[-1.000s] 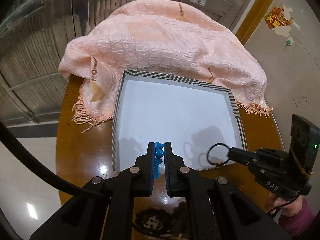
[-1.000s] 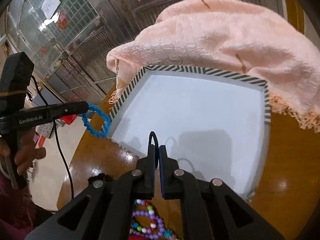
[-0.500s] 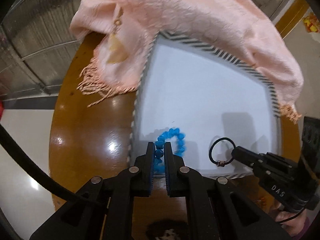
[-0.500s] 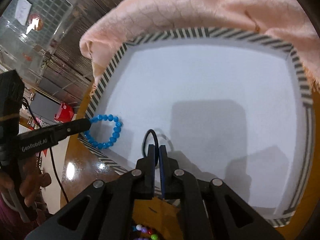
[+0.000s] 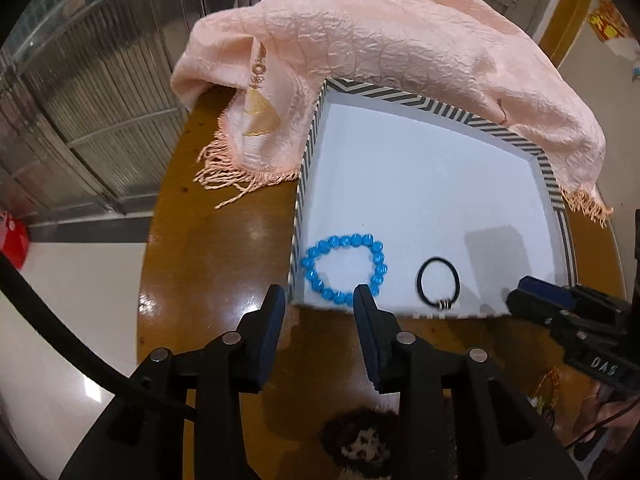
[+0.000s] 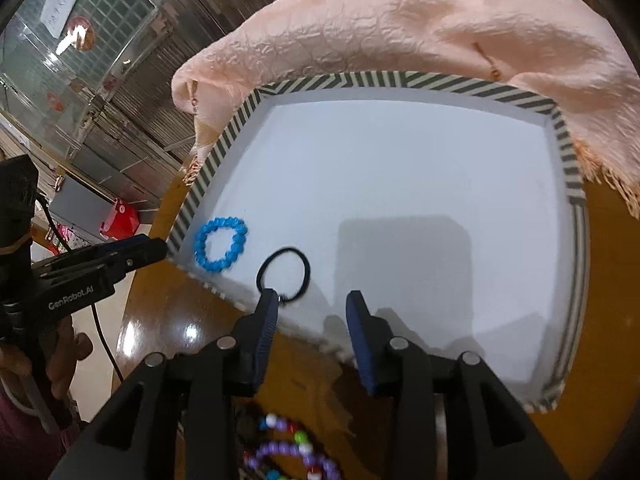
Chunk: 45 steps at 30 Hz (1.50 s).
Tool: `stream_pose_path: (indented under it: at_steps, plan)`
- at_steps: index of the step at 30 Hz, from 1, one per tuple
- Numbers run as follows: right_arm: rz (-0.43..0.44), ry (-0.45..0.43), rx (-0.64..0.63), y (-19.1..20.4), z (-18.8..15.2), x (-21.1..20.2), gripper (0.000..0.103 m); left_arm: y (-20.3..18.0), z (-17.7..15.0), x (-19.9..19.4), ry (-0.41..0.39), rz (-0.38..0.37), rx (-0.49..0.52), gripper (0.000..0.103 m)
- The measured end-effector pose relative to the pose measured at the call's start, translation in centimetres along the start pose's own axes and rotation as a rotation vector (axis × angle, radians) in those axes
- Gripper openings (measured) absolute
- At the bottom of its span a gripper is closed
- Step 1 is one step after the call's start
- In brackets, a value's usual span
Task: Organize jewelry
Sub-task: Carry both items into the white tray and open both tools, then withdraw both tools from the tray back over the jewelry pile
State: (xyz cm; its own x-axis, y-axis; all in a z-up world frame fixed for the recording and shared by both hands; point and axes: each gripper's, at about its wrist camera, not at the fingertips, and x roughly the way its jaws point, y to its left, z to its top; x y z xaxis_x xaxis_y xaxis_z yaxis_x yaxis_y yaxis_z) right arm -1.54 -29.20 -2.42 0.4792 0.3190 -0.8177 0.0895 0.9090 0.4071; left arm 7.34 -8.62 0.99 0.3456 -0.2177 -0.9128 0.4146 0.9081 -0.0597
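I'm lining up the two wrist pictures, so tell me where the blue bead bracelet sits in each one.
Left wrist view: the blue bead bracelet lies in the box's near left corner, just beyond this gripper's open jaws.
Right wrist view: the bracelet lies left of centre, inside the box's left wall, left of the black hair tie.
Shared landmark: the striped box rim, with the pink scarf draped over its far edge.

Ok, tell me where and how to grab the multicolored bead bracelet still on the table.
Take the multicolored bead bracelet across one strand of its loop, with the right gripper coming straight down from above. It lies flat on the wooden table, just in front of the striped tray, so only a top-down pinch should get under a bead. Part of it is hidden by the gripper.
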Motion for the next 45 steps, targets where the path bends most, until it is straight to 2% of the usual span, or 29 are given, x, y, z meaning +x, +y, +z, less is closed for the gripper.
stream_pose_path:
  at_steps: [6, 9, 15, 22, 33, 45]
  plan:
    - [-0.029, -0.028, 0.018, -0.2, -1.6, -1.9, 0.043, -1.0, -1.6, -1.3, -0.03, 0.035, 0.032, 0.026]
    - [-0.042, -0.049, 0.016, -0.1, -2.1, -3.0, 0.049, -1.3, -2.3, -2.0, -0.04, 0.029, 0.031, 0.026]
    - [-0.118, -0.092, -0.014, 0.4, -3.2, -5.4, 0.056, -2.3, -3.2, -3.3, -0.072, 0.027, 0.026, 0.026]
    - [-0.128, -0.109, -0.011, 0.3, -4.4, -7.0, 0.057, -3.2, -3.9, -4.6, -0.104, 0.029, 0.044, 0.026]
    - [-0.148, -0.116, 0.011, -0.2, -5.2, -7.9, 0.058, -3.4, -4.4, -5.1, -0.112, 0.038, 0.035, 0.026]
    - [-0.149, -0.127, -0.03, 1.6, -6.6, -9.3, 0.066, -3.8, -6.0, -6.3, -0.129, 0.04, 0.019, 0.026]
